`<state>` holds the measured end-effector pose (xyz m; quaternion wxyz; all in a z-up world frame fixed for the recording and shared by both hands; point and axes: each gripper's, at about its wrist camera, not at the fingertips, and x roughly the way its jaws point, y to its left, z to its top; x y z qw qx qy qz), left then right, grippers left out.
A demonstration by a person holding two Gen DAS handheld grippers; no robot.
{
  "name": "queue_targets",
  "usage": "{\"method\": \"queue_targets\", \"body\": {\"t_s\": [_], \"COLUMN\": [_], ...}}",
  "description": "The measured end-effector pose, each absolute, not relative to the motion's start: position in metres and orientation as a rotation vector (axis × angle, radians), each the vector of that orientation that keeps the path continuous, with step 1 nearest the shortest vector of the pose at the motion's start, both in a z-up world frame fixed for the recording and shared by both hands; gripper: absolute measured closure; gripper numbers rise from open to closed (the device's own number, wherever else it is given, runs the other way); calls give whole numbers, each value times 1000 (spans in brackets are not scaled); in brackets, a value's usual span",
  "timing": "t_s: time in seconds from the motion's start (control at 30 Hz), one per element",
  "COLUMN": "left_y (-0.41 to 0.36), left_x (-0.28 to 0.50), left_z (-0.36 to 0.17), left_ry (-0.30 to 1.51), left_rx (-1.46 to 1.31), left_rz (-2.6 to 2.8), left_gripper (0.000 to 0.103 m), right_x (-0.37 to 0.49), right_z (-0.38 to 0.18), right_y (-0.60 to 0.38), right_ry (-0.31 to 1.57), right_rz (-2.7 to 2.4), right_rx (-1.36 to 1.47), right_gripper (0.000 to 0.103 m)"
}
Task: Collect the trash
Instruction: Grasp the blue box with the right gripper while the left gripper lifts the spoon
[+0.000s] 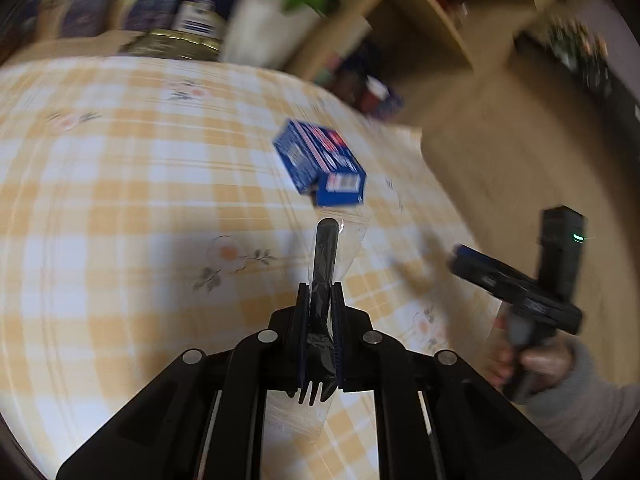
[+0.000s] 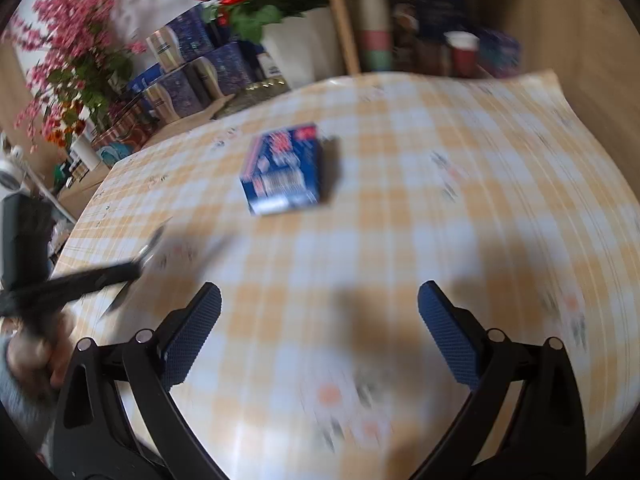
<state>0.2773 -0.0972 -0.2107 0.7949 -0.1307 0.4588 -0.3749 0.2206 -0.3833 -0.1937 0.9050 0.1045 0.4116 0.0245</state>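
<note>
The left gripper (image 1: 320, 312) has its jaws clamped on a black plastic fork in a clear wrapper (image 1: 323, 264), lifted above the yellow-and-white checked tablecloth (image 1: 120, 184). The fork's long axis runs along the fingers, tines toward the camera, handle pointing away. The right gripper (image 2: 320, 332) tilts down over the cloth, jaws wide apart and empty. Farther out, a blue cardboard box (image 2: 282, 168) lies flat on the cloth, apart from both grippers.
</note>
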Motion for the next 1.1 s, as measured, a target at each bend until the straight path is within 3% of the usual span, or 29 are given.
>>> {"method": "queue_targets", "body": {"t_s": [0.33, 0.6, 0.77, 0.8, 1.1], "left_y": [-40, -5, 0, 1, 4], "left_x": [250, 241, 232, 231, 207], "left_z": [-193, -195, -195, -195, -182], "left_ry": [887, 881, 874, 873, 850], "left_rx": [-290, -339, -362, -365, -359], "left_rz": [-658, -618, -617, -618, -630], "left_gripper": [92, 92, 92, 92, 92], "right_x": [346, 386, 389, 386, 327], "right_z": [-210, -236, -242, -240, -200], "right_y": [-354, -349, -353, -350, -308], "right_ry": [896, 990, 1021, 1017, 924], "right_rz": [-8, -143, -126, -112, -8], "right_rx": [174, 156, 205, 192, 5], "right_gripper": [6, 6, 9, 23, 23]}}
